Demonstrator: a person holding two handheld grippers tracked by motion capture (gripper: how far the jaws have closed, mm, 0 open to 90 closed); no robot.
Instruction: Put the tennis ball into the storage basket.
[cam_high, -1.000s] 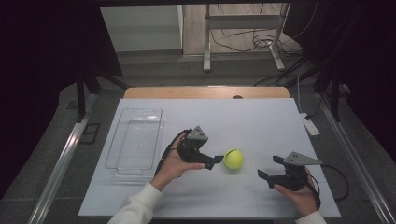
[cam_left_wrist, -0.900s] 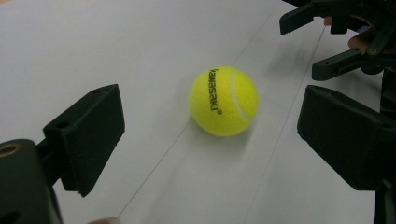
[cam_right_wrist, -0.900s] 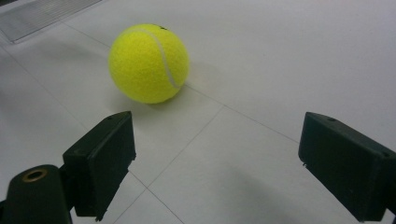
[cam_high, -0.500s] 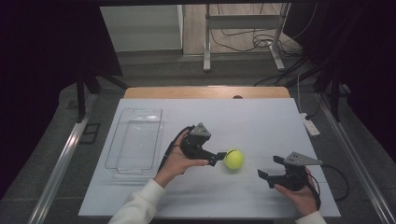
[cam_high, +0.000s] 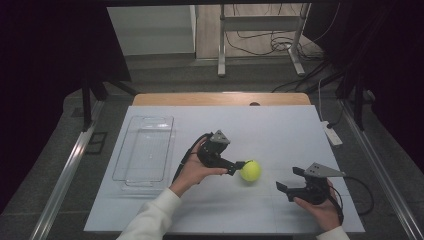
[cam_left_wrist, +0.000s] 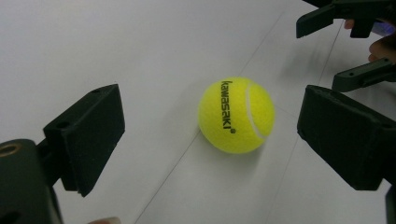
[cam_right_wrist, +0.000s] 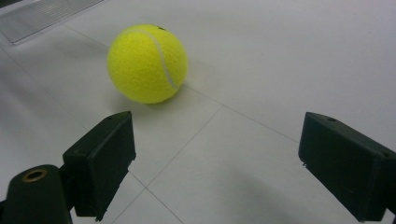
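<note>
— Tennis ball (cam_high: 250, 170) first: where does it sit?

— On the white table (cam_high: 280, 135), right of the clear tray (cam_high: 145, 150) and well apart from it. It lies free — nothing touches it.

— And the left gripper (cam_high: 240, 166)?

— Its jaws stand wide apart, their tips just beside the ball; in the left gripper view the ball (cam_left_wrist: 236, 115) lies between and beyond the two pads.

— The right gripper (cam_high: 290, 181)?

— Farther right of the ball, near it, jaws also spread — pointed toward the ball (cam_right_wrist: 147, 63) without contact.
</note>
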